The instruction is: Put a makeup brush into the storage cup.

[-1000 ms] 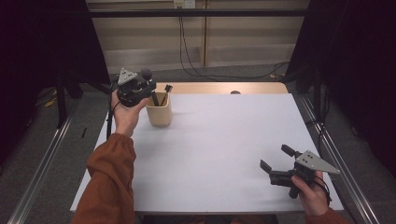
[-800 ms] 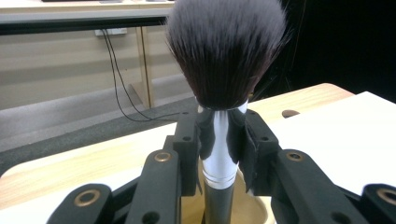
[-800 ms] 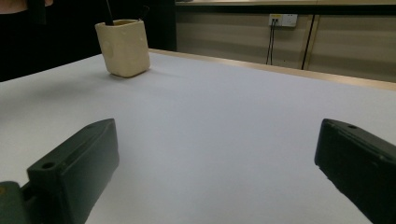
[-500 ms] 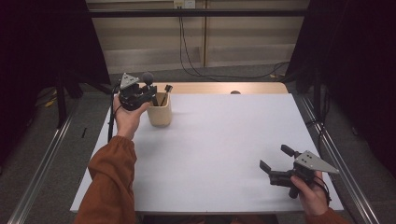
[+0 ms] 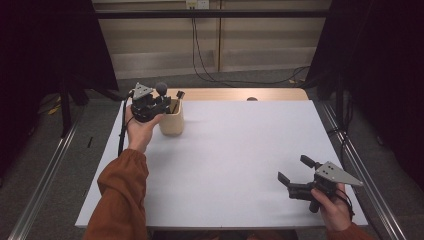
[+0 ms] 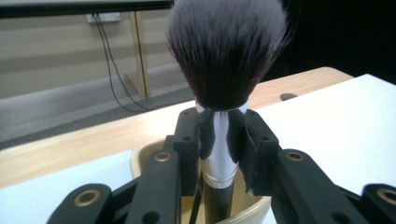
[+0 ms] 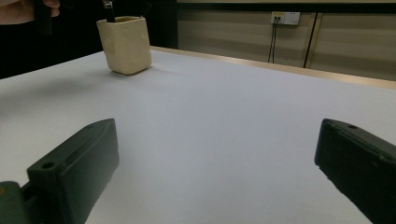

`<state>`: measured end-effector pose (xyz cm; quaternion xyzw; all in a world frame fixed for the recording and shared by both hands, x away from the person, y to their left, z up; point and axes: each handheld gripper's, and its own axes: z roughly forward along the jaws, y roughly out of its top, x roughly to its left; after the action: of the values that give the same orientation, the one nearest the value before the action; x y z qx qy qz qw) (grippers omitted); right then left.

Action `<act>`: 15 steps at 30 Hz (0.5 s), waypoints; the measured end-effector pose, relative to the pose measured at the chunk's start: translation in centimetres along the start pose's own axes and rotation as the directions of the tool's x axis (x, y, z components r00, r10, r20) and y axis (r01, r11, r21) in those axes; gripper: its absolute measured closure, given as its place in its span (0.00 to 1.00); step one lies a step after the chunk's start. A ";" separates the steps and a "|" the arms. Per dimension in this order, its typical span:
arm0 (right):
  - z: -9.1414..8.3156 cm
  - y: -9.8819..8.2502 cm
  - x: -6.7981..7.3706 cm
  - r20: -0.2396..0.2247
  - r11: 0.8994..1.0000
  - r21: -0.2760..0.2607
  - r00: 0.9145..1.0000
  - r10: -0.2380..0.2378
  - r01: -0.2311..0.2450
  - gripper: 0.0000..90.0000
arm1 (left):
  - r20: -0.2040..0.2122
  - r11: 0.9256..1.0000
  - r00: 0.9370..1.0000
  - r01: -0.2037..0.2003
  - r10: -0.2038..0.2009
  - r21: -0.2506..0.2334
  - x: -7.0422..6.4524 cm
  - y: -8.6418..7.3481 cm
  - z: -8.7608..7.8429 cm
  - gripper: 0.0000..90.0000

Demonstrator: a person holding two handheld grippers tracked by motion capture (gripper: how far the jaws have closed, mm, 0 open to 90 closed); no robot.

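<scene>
Left hand-held gripper (image 6: pixel 219 140) barely shifted, clamped on brush (image 6: pixel 226 56) over cup (image 5: pixel 171 120); right hand-held gripper (image 5: pixel 296 175) wide, empty.

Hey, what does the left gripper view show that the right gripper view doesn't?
The left gripper view alone shows the left gripper shut on the silver ferrule of a makeup brush, whose handle stands in the cup below.

The right gripper view alone shows the right gripper, jaws wide apart with nothing between them, and the cup's whole outside, far across the table.

Both show the cream cup, the white tabletop, its wooden far edge and the wall socket behind.
</scene>
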<state>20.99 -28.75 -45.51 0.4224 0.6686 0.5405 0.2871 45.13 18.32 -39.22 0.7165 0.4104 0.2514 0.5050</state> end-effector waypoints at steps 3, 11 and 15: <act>0.0 0.0 -0.1 0.001 1.000 -0.002 1.000 0.002 -0.002 0.00 | 0.006 1.000 1.000 0.001 -0.001 0.008 0.0 -0.6 0.1 0.79; 0.0 0.0 -0.1 -0.002 1.000 -0.001 1.000 0.002 -0.002 0.00 | -0.006 0.999 1.000 0.000 0.000 0.036 0.0 -1.2 0.5 0.79; 0.0 0.0 -0.1 -0.003 1.000 0.001 1.000 0.003 -0.003 0.00 | -0.009 0.999 1.000 0.006 -0.006 0.045 0.1 -1.6 0.6 0.79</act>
<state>21.01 -28.85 -45.56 0.4227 0.6688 0.5410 0.2851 45.15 18.34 -40.98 0.7252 0.4202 0.2437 0.4879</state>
